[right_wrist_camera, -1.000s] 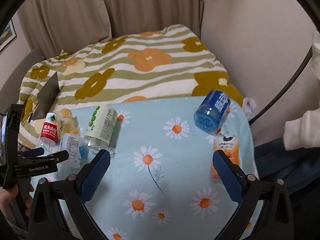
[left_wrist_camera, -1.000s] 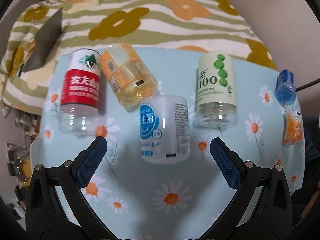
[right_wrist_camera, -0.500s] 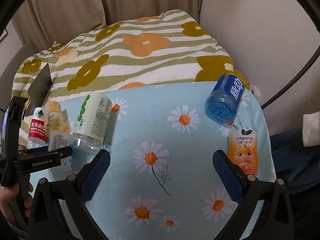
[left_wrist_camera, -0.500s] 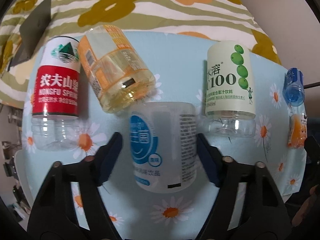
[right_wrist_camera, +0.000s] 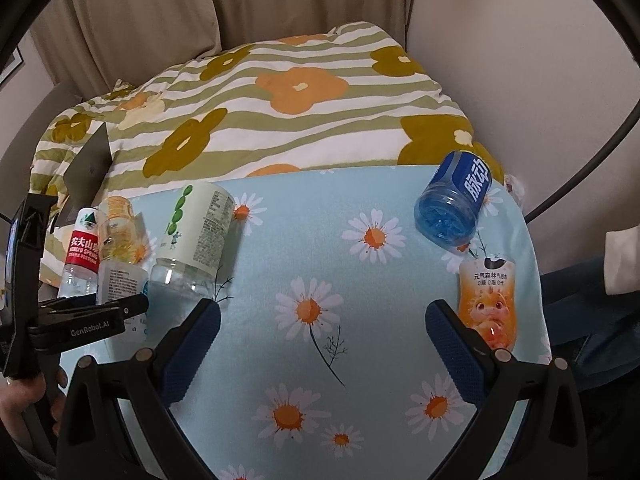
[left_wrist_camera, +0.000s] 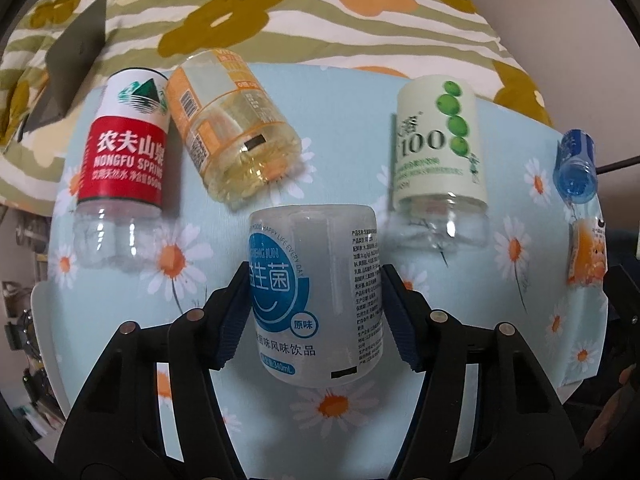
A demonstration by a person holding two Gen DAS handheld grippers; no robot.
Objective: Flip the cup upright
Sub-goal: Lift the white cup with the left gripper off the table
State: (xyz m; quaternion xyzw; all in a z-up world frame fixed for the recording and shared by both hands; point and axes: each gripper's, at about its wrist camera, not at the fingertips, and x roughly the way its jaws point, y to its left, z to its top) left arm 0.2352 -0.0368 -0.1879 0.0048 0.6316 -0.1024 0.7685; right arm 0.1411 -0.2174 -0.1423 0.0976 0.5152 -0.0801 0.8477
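Note:
A cut-off bottle cup with a white and blue label (left_wrist_camera: 316,296) lies on its side on the daisy-print cloth (left_wrist_camera: 348,120). My left gripper (left_wrist_camera: 314,316) is shut on it, one blue pad on each side of its body. It also shows in the right wrist view (right_wrist_camera: 118,280), at the far left behind the left gripper (right_wrist_camera: 92,316). My right gripper (right_wrist_camera: 322,348) is open and empty above the middle of the cloth (right_wrist_camera: 320,208).
More cut bottles lie on the cloth: red-label (left_wrist_camera: 124,160), yellow-orange (left_wrist_camera: 236,128), pale green "100" (left_wrist_camera: 440,152), blue (right_wrist_camera: 454,200) and an orange one (right_wrist_camera: 488,304) at the right edge. A striped flower blanket (right_wrist_camera: 280,100) lies behind.
My left gripper moved forward around the white and blue cup and closed on it. My right gripper shifted slightly and stayed open.

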